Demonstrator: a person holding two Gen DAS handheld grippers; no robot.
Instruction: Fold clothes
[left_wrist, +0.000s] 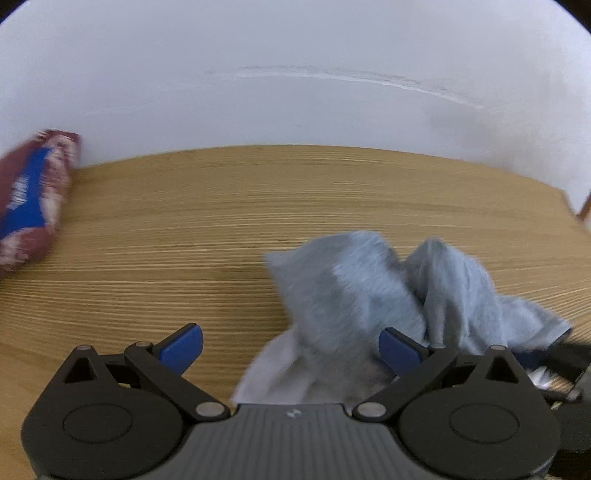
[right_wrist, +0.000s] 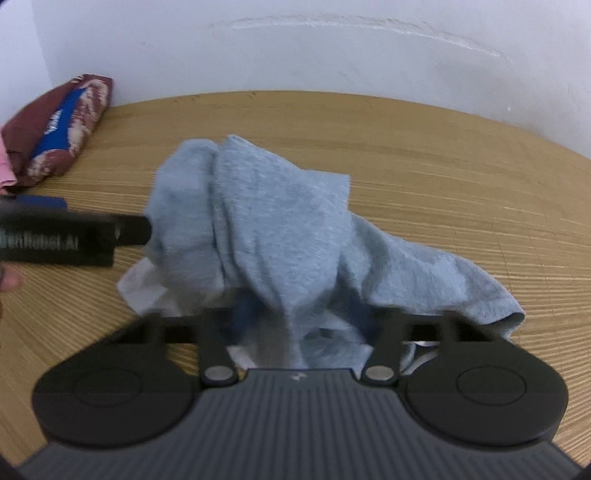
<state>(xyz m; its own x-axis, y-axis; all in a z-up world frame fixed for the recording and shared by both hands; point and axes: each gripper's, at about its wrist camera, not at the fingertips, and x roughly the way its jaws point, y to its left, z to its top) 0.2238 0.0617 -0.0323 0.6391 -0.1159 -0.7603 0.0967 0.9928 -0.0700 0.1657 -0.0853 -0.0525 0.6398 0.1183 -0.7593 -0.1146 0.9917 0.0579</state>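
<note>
Grey-blue garment (right_wrist: 266, 229) lies bunched, its long axis crossing the wooden table (right_wrist: 424, 155) diagonally.

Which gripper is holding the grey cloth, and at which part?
The right gripper pinches a bunched fold of the grey cloth near its front edge; the left gripper is open.
</note>
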